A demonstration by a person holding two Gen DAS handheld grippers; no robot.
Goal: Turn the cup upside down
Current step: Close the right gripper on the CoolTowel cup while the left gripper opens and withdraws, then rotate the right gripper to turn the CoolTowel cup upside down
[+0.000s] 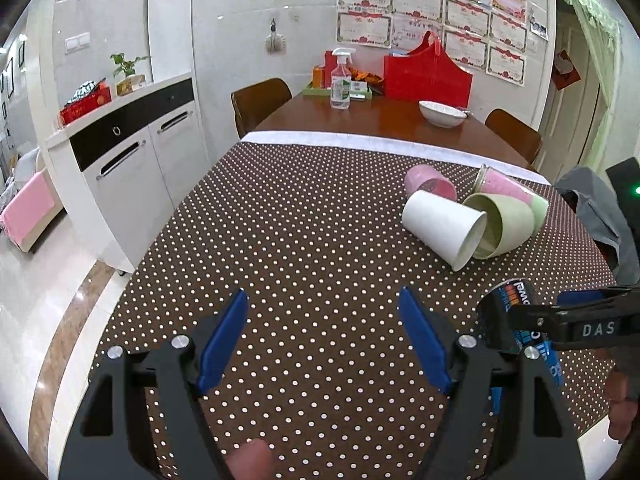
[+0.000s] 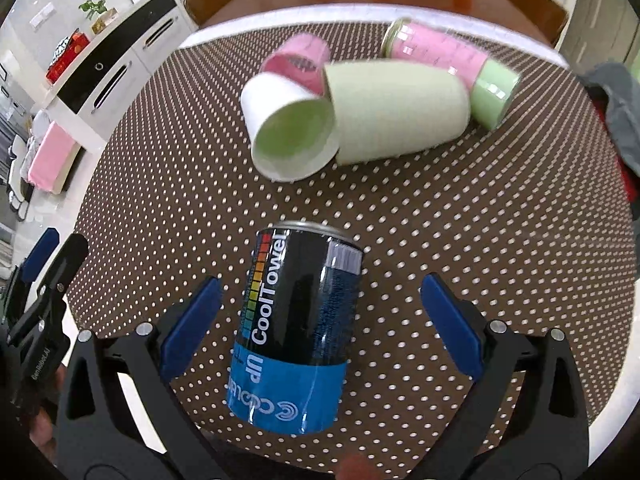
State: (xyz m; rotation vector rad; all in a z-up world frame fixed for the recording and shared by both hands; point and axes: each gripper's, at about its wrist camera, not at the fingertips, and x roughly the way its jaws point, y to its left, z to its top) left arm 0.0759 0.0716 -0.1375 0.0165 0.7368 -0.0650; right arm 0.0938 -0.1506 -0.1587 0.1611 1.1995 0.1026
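A black and blue "CoolTowel" can-shaped cup (image 2: 294, 328) stands on the polka-dot tablecloth (image 2: 460, 220) with its print upside down. My right gripper (image 2: 320, 324) is open around it, blue pads apart on either side, not touching it. The can also shows in the left wrist view (image 1: 516, 316), partly hidden behind the right gripper's finger. My left gripper (image 1: 324, 340) is open and empty over the cloth, left of the can.
Several cups lie on their sides in a cluster beyond the can: a white cup (image 2: 288, 128), a pale green cup (image 2: 400, 110), a pink cup (image 2: 298, 60) and a pink-and-green bottle (image 2: 448, 68). A white bowl (image 1: 440, 113) and spray bottle (image 1: 341, 80) stand farther back.
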